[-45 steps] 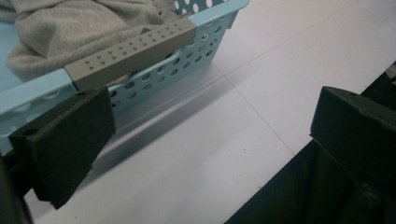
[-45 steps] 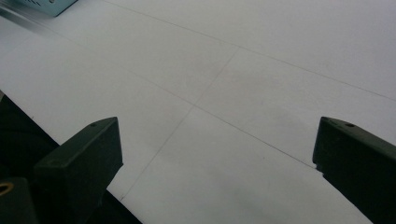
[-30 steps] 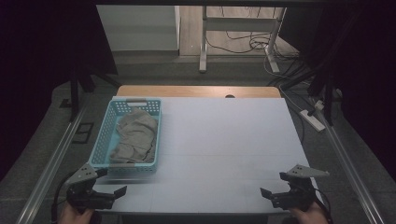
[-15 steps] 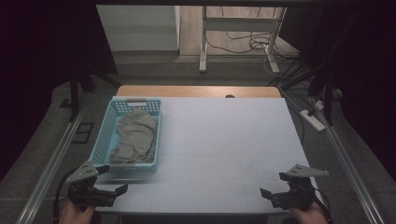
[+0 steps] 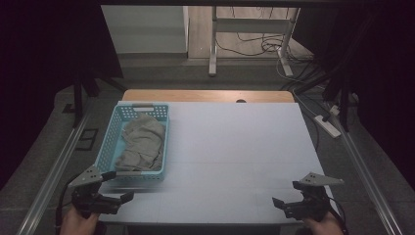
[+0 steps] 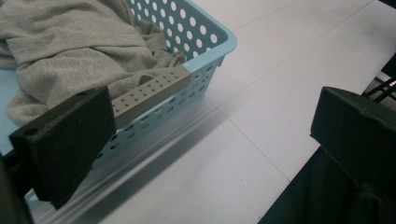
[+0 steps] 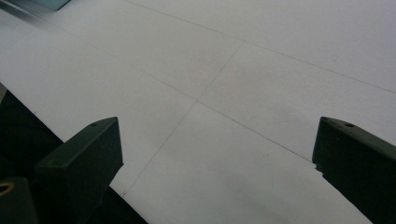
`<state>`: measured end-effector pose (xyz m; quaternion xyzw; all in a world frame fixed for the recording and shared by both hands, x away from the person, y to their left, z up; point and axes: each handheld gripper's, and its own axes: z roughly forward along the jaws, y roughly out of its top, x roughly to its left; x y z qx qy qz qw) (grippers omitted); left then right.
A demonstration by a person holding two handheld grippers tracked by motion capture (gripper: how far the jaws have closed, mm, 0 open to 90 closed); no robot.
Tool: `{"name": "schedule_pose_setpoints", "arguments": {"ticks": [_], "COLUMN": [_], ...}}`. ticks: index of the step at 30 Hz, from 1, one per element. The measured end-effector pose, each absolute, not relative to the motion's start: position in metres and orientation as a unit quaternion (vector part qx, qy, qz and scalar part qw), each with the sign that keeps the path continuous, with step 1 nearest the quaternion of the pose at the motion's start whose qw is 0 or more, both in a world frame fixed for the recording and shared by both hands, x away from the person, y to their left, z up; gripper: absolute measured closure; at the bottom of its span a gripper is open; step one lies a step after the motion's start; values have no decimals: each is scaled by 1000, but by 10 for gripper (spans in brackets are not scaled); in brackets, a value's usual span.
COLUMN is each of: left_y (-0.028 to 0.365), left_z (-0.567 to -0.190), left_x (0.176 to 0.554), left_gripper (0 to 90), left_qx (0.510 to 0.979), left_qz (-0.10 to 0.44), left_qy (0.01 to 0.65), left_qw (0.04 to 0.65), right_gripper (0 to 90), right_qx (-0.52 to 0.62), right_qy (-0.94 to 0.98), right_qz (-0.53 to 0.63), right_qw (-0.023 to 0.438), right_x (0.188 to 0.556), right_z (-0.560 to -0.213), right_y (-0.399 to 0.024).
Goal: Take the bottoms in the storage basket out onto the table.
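Observation:
A light blue perforated basket (image 5: 110, 147) stands at the left of the white table top (image 5: 235, 147) and holds a crumpled grey cloth (image 5: 142, 142). My left gripper (image 5: 119, 186) hovers open just off the basket's near corner, with nothing between its jaws. In the left gripper view the basket wall (image 6: 205, 42) and the cloth (image 6: 70, 46) lie close ahead of the left jaw's grey pad (image 6: 149, 91). My right gripper (image 5: 286, 194) is open at the near right edge, and its own view shows the gripper (image 7: 215, 135) over bare white table.
A wooden strip (image 5: 205, 95) runs along the table's far edge. Metal rails (image 5: 54, 166) flank both sides. On the floor at the right lie a power strip (image 5: 328, 125) and cables. The basket's corner (image 7: 46, 3) sits far off in the right gripper view.
My left gripper has shifted slightly to the left near the basket's corner. The right gripper has barely moved.

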<state>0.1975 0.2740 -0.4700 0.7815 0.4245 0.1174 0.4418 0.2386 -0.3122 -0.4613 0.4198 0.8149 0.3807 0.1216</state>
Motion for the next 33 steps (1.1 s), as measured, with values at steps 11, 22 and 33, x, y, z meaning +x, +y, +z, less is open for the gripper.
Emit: {"name": "schedule_pose_setpoints", "arguments": {"ticks": [11,22,33], "left_y": [273,272,268], "left_z": [-468,-464,-460], "left_x": [202,207,214], "left_gripper": [0,0,0], "left_qx": [778,772,775], "left_qz": [120,125,126], "left_qy": [430,437,439], "left_qw": [442,444,438], "right_gripper": [21,21,21], "right_qx": [422,424,424], "right_qy": [814,814,815], "right_qz": [379,378,375], "right_qw": [123,125,123], "right_x": [238,239,239], "right_z": [-461,-461,-461], "right_y": [-312,-312,-312]}}
